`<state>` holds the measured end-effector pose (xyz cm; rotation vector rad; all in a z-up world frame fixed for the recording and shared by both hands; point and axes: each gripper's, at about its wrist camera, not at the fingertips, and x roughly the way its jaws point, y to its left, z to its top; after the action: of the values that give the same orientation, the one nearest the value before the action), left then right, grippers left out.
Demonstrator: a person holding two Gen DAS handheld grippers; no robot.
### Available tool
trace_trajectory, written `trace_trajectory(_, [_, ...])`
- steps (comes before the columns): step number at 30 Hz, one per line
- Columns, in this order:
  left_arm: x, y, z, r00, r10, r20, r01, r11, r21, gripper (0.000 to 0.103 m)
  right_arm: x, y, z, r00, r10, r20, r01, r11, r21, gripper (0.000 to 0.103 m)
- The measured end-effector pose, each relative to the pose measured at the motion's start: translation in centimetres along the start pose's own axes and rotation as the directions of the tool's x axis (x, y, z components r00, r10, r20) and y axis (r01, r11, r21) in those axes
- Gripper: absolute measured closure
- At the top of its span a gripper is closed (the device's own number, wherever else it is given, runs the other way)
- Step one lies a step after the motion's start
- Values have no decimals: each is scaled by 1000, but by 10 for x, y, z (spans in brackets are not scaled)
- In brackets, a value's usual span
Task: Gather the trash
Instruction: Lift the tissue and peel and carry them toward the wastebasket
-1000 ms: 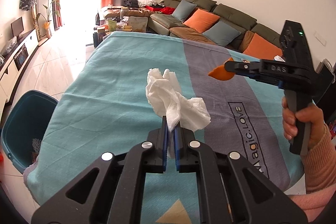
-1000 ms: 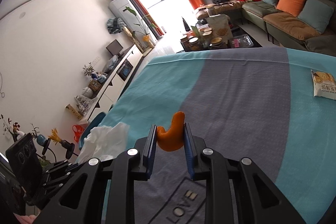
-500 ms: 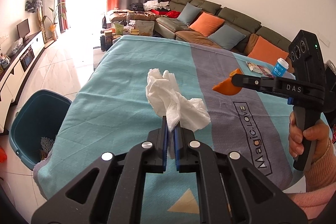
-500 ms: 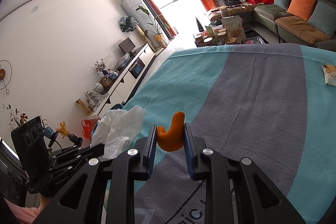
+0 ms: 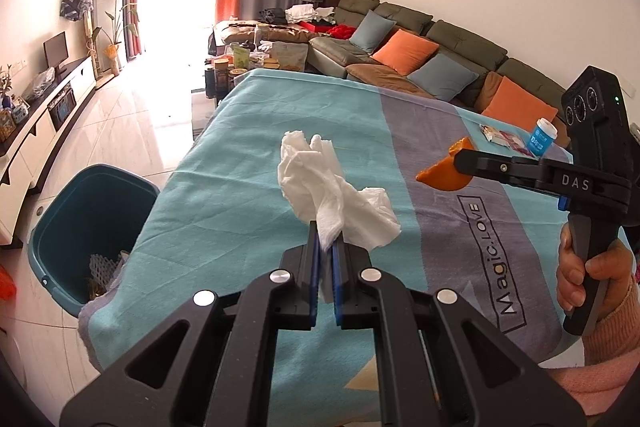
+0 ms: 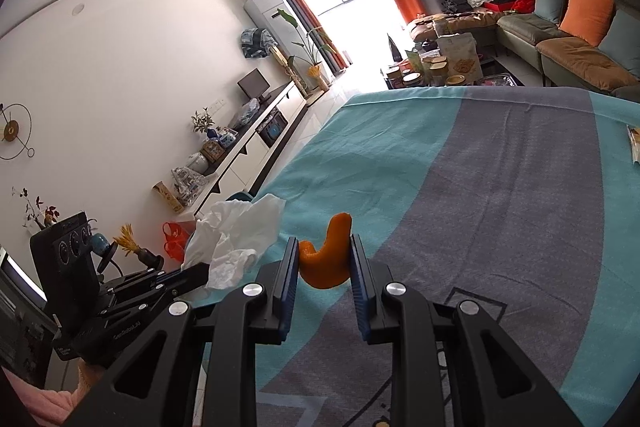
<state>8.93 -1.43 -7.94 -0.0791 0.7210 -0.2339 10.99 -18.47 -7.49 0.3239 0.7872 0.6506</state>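
Left wrist: left gripper pinching tissue above table.

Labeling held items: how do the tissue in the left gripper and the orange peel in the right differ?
The tissue is white, crumpled and soft; the orange peel is orange, curved and stiff-looking. The tissue bulges well past the left gripper, whose jaws are nearly closed; the orange peel sits between the wider-set jaws of the right gripper. Both are held in the air above the table.
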Motion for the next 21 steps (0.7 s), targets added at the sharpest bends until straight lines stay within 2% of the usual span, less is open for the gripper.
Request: trace_trajectory(21, [-18, 22, -7, 999, 48, 22, -47, 998, -45, 97, 15, 24, -4, 999, 40, -27, -41, 998, -38, 80])
